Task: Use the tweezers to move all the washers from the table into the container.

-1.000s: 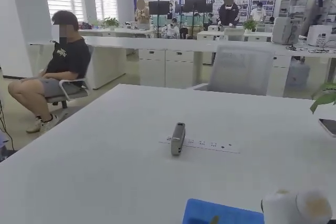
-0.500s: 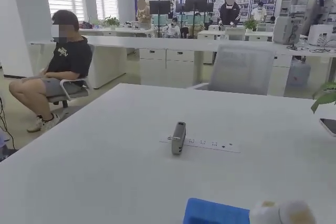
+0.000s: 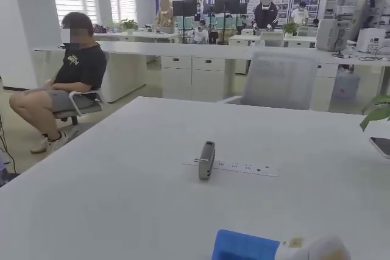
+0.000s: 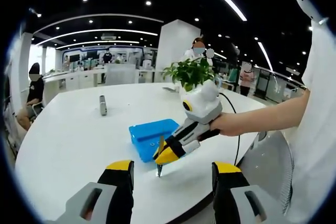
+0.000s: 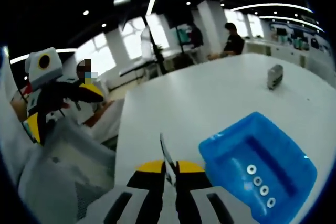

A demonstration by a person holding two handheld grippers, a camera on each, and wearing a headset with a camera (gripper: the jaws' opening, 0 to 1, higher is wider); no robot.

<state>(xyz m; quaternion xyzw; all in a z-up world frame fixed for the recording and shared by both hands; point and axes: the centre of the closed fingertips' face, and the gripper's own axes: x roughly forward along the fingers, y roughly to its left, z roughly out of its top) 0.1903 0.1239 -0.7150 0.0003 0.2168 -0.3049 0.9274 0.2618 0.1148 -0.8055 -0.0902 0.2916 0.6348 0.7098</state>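
Our right gripper's [image 5: 169, 170] fingers pinch the tweezers [image 5: 164, 153] close beside the blue container [image 5: 215, 148], which sits at the worktop's [image 5: 210, 93] near edge and holds four washers [image 5: 257, 180]. The left gripper's [image 4: 173, 167] fingers stand wide and hold nothing. A careless swing could shove the container off or twist the tweezers loose.

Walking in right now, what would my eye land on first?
The bright blue container on the white table, with four small washers lying in a row inside it. Then the right gripper near it, its yellow-and-black jaws shut on a pair of thin tweezers.
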